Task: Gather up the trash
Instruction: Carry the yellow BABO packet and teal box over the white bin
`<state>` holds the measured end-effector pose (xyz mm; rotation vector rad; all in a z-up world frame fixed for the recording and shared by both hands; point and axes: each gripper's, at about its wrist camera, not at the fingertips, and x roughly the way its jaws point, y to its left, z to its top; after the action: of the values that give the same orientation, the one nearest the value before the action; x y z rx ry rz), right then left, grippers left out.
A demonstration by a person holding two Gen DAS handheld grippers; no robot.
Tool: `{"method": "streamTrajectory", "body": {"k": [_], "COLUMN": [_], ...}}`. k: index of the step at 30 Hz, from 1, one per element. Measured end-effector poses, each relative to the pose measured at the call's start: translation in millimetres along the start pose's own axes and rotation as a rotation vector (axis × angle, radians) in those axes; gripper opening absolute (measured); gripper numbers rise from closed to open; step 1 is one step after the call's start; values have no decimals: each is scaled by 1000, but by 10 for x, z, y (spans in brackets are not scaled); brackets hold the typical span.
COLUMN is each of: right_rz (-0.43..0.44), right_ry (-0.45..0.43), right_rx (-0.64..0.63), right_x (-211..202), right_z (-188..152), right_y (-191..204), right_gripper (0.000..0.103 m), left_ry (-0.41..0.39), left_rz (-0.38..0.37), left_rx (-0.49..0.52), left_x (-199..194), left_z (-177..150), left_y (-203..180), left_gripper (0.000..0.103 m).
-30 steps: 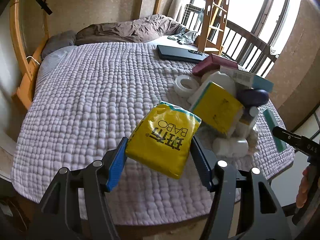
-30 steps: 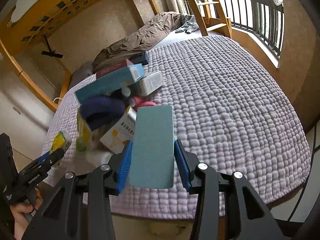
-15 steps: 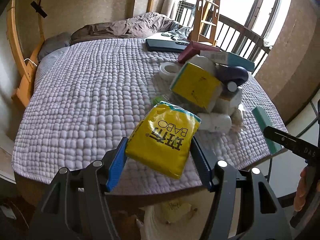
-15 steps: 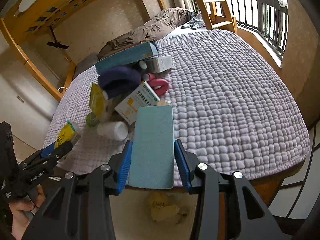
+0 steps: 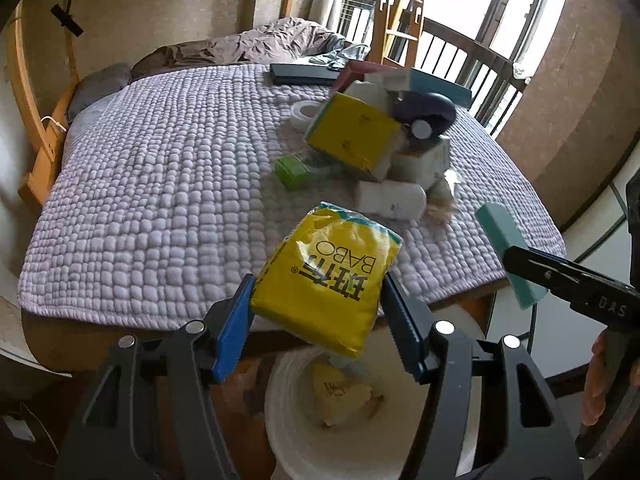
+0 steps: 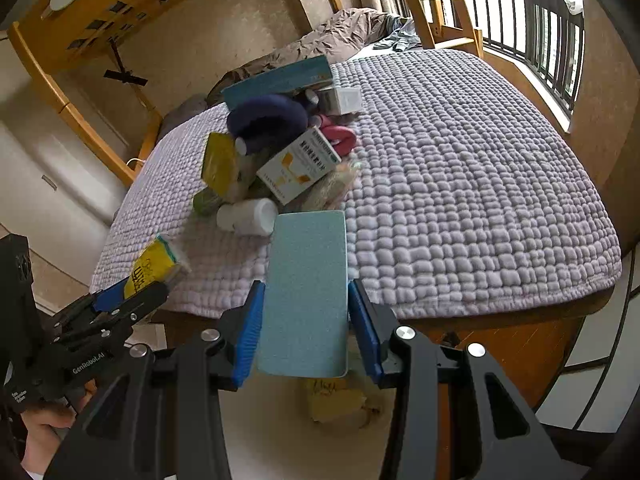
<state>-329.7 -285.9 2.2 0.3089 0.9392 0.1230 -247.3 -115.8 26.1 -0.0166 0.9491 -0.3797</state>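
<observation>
A yellow packet [image 5: 328,284] is clamped between the blue pads of the left tool [image 5: 318,312], past the foot edge of the bed [image 5: 160,184] and above a white bin [image 5: 296,420]. A flat teal pad [image 6: 306,292] is clamped in the right tool [image 6: 306,320]. More trash is piled on the quilt [image 6: 460,184].
</observation>
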Motion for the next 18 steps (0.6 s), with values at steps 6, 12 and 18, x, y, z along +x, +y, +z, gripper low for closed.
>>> {"method": "streamTrajectory", "body": {"k": [6, 12, 18], "right_rz": [5, 6, 4], "right_ry": [15, 29, 42], "right_rx": [-8, -26, -26], "right_x": [-68, -143, -164], "right_z": [-142, -266, -357], "right_y": [40, 59, 53], "right_gripper": [42, 42, 42], "left_ry": [15, 32, 42], "left_rz": [-19, -33, -39], "left_rx": [27, 53, 63], "left_x": [-51, -84, -115], "left_z": [-126, -256, -345], "left_y": [-94, -176, -238], "left_gripper": [64, 64, 64]}}
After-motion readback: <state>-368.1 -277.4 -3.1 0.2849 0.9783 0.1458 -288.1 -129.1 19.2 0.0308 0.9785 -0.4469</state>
